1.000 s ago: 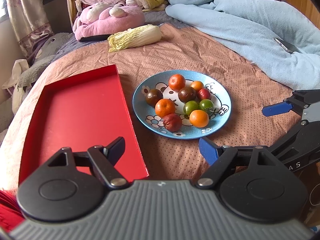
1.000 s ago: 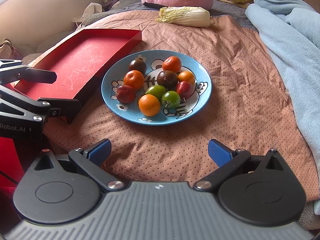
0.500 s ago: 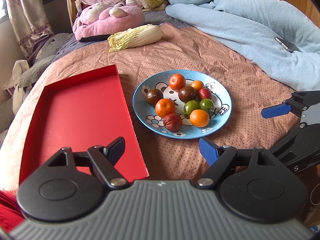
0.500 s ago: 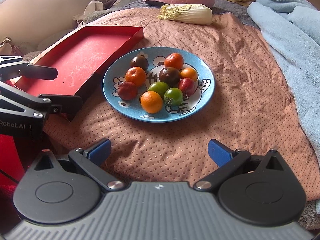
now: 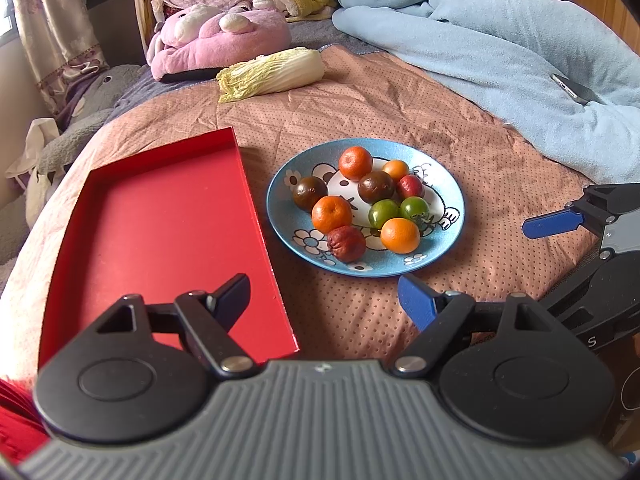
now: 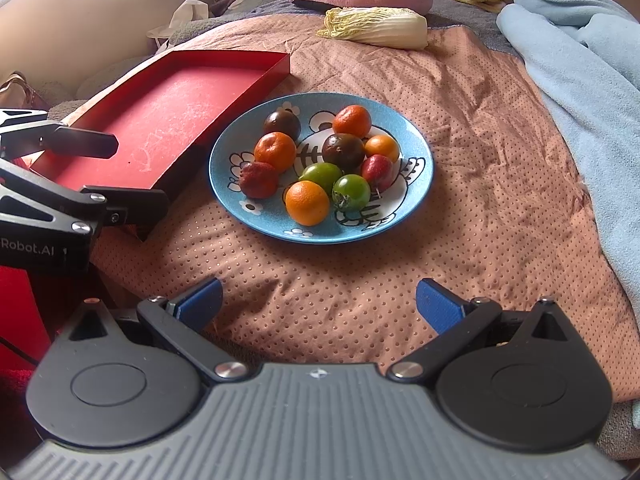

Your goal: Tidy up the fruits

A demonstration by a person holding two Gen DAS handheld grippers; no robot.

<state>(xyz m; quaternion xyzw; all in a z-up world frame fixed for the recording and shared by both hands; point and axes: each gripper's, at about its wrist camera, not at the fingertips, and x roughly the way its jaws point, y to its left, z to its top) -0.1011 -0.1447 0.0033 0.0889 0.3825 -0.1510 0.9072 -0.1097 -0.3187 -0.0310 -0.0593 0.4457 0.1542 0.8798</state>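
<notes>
A blue patterned plate (image 5: pixel 448 184) (image 6: pixel 416 140) on the dotted pink bedspread holds several small fruits: oranges (image 5: pixel 332 214) (image 6: pixel 307 202), green tomatoes (image 5: pixel 415 209) (image 6: pixel 351 192), dark brown ones (image 5: pixel 376 187) (image 6: pixel 282 123) and red ones (image 5: pixel 346 243) (image 6: pixel 258 179). Left of the plate lies an empty red tray (image 5: pixel 160 232) (image 6: pixel 168 108). My left gripper (image 5: pixel 324 300) is open, short of the plate and over the tray's near corner. My right gripper (image 6: pixel 320 306) is open, nothing between its fingers, a short way in front of the plate.
A napa cabbage (image 5: pixel 272 74) (image 6: pixel 376 28) lies beyond the plate. A pink plush cushion (image 5: pixel 216 44) sits behind it. A light blue blanket (image 5: pixel 500 52) (image 6: pixel 580 64) with a phone (image 5: pixel 576 89) on it covers the right side. The bed edge drops off at left.
The right gripper has moved forward toward the plate, so the plate looks nearer in its view. The left gripper has barely shifted. Both stay open.
</notes>
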